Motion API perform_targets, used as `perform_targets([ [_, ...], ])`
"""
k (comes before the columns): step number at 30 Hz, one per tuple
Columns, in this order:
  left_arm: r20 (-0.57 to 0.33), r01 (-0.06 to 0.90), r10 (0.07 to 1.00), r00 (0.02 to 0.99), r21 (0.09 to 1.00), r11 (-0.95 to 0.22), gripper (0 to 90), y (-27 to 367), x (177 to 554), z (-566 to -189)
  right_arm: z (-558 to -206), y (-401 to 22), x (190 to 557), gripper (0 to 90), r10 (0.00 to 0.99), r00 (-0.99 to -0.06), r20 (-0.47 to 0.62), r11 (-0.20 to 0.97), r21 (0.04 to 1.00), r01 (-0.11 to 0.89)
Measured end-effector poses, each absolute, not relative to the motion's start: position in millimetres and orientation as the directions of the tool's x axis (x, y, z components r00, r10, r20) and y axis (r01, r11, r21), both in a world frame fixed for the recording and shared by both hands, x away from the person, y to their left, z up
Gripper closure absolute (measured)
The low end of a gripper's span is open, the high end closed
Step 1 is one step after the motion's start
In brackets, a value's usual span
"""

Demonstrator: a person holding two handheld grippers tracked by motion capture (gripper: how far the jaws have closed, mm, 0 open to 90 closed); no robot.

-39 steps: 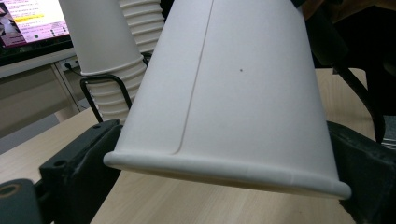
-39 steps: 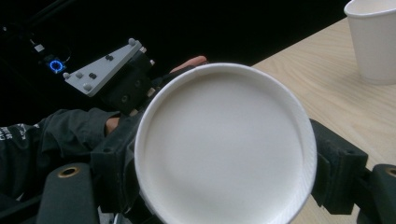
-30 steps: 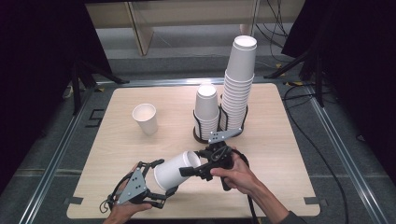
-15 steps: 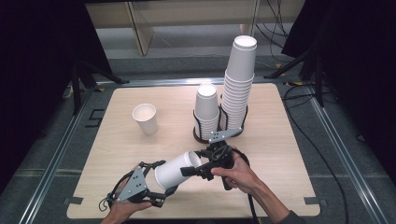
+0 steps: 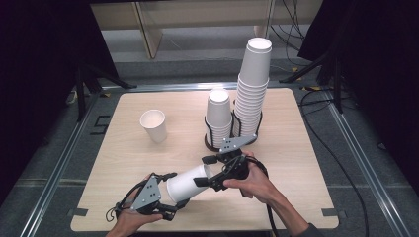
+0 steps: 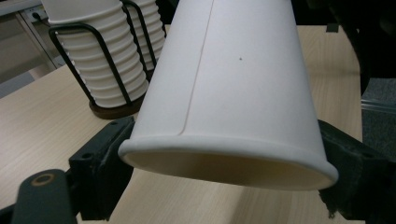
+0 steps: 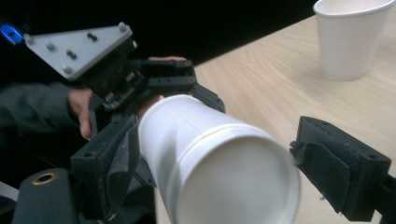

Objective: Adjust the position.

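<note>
The left gripper [image 5: 173, 200], its jaws just closing, pinched the cup [image 5: 190, 182] at lower centre; the right gripper [image 7: 205, 186] stood wide around its base; squeezing harder could crumple it.

A lone cup [image 5: 153, 125] stands left of the holder [image 5: 217, 143] (two stacks inside), seemingly well apart.

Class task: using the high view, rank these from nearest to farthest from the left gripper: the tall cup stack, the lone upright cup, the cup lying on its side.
1. Sideways cup, between the left gripper jaws.
2. Lone upright cup, up the table, left side.
3. Tall cup stack, far right, in the wire holder.
</note>
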State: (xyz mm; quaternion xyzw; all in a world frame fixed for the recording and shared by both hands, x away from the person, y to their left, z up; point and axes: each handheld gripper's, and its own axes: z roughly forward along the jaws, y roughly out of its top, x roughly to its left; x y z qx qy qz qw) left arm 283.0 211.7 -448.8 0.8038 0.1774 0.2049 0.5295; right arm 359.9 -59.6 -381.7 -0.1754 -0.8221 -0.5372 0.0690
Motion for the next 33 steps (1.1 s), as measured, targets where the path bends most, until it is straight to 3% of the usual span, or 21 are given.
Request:
perform_targets([
  [7,0.154,0.093,0.492,0.857,0.893,-0.441,15.3,214,286,-447,-370,-60,352,16.1,0.231,-0.968,0.101,0.488,0.848,0.205],
  [13,0.167,0.103,0.475,0.864,0.864,-0.492,15.4,212,286,-446,-363,-55,342,17.0,0.186,-0.981,-0.047,0.601,0.795,0.076],
  [15,0.181,0.098,0.464,0.867,0.852,-0.515,15.5,212,286,-446,-363,-52,335,17.0,0.197,-0.98,-0.042,0.639,0.764,0.095],
  [16,0.179,0.098,0.458,0.871,0.85,-0.518,15.5,211,287,-446,-364,-50,337,17.0,0.163,-0.981,-0.101,0.653,0.757,0.031],
  [33,0.236,0.06,0.374,0.897,0.773,-0.632,15.8,202,286,-436,-380,-17,319,17.1,0.007,-0.964,-0.268,0.808,0.569,-0.152],
])
